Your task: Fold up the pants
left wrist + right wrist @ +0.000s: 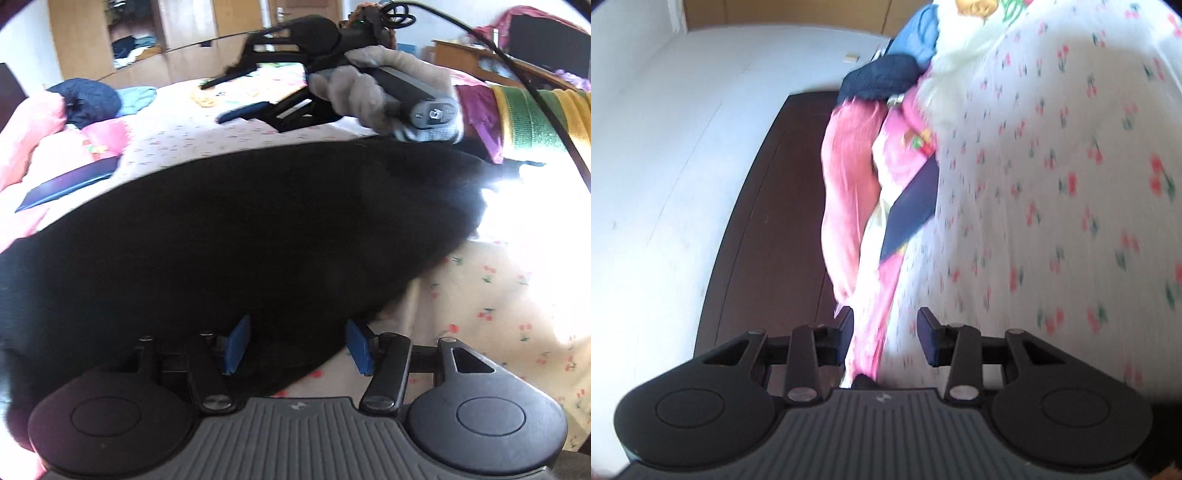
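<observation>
Lying across the cherry-print bedsheet (498, 295) is one pair of black pants (240, 229), its near edge between the spread blue pads of the left gripper (295, 343). The right gripper (886, 332) (gripped by a gloved hand (373, 92)) hovers above the bed with jaws parted, holding nothing. One pink quilt (846, 184), one dark headboard (768, 206) and a wooden wardrobe (92, 37) are visible.
</observation>
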Tool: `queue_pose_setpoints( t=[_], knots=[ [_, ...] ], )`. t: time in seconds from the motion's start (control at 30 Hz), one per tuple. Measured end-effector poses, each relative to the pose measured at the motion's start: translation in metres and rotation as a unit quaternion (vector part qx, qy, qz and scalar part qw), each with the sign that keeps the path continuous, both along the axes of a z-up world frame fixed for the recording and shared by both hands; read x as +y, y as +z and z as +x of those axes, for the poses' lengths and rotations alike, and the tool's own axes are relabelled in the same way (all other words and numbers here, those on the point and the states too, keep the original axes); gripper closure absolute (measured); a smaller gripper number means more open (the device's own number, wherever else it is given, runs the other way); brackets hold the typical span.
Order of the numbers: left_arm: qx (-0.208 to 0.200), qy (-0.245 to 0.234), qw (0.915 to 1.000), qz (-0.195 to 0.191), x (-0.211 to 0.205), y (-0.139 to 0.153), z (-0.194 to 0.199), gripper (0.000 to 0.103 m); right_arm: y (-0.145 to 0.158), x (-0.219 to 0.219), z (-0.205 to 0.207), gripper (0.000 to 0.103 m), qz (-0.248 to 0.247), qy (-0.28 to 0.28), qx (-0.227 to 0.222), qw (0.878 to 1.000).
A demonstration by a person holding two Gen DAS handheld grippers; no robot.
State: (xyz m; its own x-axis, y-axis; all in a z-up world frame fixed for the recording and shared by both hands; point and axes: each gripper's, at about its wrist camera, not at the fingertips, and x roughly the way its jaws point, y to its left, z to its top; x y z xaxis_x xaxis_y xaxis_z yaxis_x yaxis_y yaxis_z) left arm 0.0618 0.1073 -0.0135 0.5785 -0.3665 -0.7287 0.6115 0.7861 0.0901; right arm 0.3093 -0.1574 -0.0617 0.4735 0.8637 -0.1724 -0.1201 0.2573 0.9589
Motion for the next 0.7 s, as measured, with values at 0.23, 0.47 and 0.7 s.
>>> queue_pose_setpoints(
  t=[0.23,0.47,0.7],
  knots=[
    [-0.029,0.029,0.9991,0.007,0.022,0.01,-0.006,0.034,-0.003,0.015,-0.04,0.063,-0.096,0.152,0.033,0.983],
    [-0.064,0.042,0.997,0.014,0.034,0.02,-0.006,0.034,-0.021,0.038,-0.027,0.083,-0.062,0.138,0.081,0.985],
    [-0.107,0.112,0.9877,0.024,0.057,0.025,0.013,0.033,-0.02,0.029,0.009,0.083,-0.028,0.055,0.102,0.993]
  ],
)
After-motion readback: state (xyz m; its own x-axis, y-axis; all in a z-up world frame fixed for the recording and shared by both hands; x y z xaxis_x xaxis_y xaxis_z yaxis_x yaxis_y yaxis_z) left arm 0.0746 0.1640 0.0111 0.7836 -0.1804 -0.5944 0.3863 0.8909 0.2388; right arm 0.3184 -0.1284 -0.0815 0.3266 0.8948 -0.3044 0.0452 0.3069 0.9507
